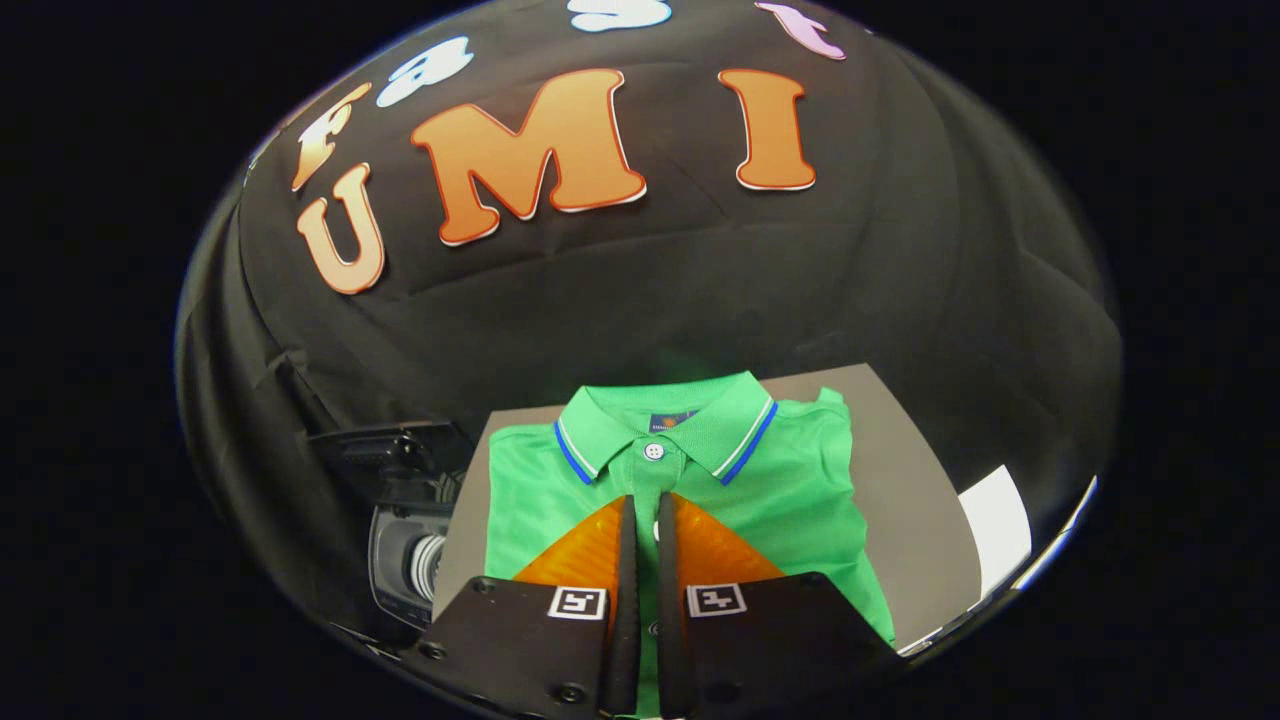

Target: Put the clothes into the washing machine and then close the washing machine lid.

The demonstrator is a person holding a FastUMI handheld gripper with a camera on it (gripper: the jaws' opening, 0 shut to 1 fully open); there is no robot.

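Note:
A folded green polo shirt (790, 480) with a blue-and-white trimmed collar lies flat on a grey board (910, 500), collar toward the booth wall. My gripper (645, 500) is over the shirt's button placket, its fingertips just short of the collar button. The fingers stand nearly together with only a thin slit between them, through which green cloth shows. The shirt looks flat and undisturbed. Left of the board sits the small washing machine (405, 560), dark with a grey round opening, and its dark lid (385, 450) stands raised behind it.
The black cloth wall rises right behind the board. A white sheet (995, 525) lies at the board's right side. The machine stands close against the board's left edge.

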